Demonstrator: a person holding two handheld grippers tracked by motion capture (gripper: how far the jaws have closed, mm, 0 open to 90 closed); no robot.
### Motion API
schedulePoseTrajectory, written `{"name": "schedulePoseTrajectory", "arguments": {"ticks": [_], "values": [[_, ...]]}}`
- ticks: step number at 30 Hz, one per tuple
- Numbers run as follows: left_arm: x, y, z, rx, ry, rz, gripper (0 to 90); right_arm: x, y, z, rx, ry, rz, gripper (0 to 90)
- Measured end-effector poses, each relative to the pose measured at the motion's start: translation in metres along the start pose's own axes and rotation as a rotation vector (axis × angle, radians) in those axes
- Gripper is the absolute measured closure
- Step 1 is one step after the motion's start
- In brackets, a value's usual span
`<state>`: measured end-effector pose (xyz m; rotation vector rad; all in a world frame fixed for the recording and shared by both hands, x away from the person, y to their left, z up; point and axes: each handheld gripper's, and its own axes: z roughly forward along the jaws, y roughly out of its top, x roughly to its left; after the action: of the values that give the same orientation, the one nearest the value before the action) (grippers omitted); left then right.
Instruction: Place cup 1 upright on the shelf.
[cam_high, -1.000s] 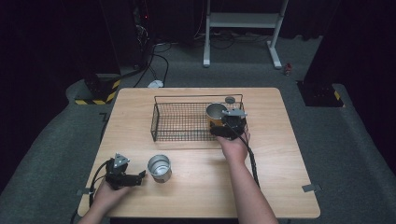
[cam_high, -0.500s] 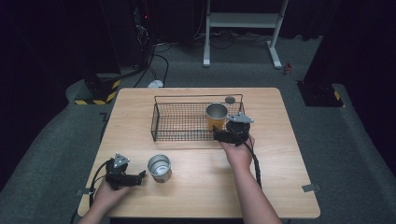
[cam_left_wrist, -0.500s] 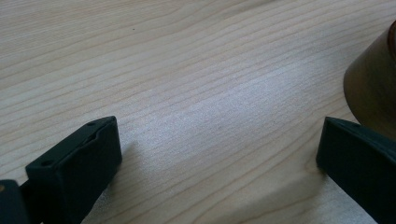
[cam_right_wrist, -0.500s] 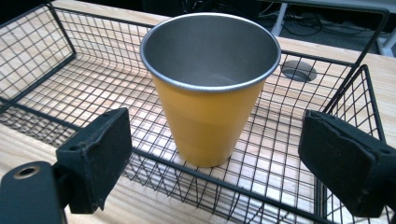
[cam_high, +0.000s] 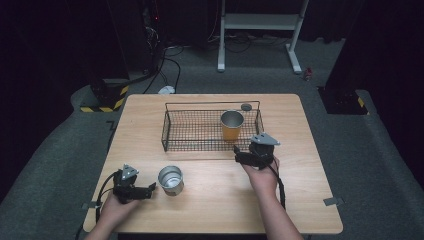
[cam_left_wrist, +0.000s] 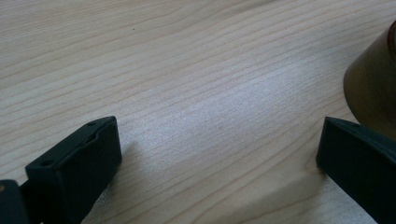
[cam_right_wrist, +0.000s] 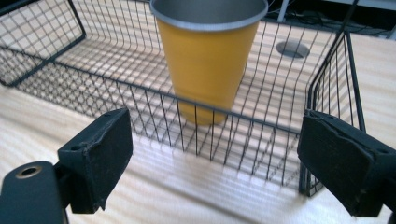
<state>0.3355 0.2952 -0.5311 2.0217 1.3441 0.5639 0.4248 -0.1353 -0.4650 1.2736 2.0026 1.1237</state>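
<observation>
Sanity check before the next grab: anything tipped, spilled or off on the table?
Nothing stands out. The yellow cup stands upright inside the wire basket, the silver cup upright on the table. Both the left gripper and the right gripper are open and empty.

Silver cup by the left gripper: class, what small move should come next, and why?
Probably ease the open left gripper forward around the silver cup: it stands outside the basket, while the yellow cup is already inside.
</observation>
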Motion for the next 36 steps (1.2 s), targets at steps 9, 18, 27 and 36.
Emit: {"name": "schedulePoseTrajectory", "arguments": {"ticks": [9, 18, 27, 36], "values": [[0.000, 0.000, 0.000, 0.003, 0.006, 0.008, 0.4, -0.002, -0.033, -0.008, 0.055, -0.014, -0.001, 10.7], [-0.001, 0.000, 0.000, -0.001, 0.005, -0.007, 0.6, 0.003, -0.065, -0.009, 0.172, -0.044, -0.036, 11.3], [-0.001, 0.000, -0.001, 0.002, 0.007, -0.001, 0.6, 0.008, -0.081, -0.016, 0.234, -0.021, -0.026, 11.5], [-0.003, -0.001, -0.002, 0.011, -0.008, 0.013, 0.6, 0.009, -0.082, -0.018, 0.239, -0.026, -0.012, 11.8]]}}
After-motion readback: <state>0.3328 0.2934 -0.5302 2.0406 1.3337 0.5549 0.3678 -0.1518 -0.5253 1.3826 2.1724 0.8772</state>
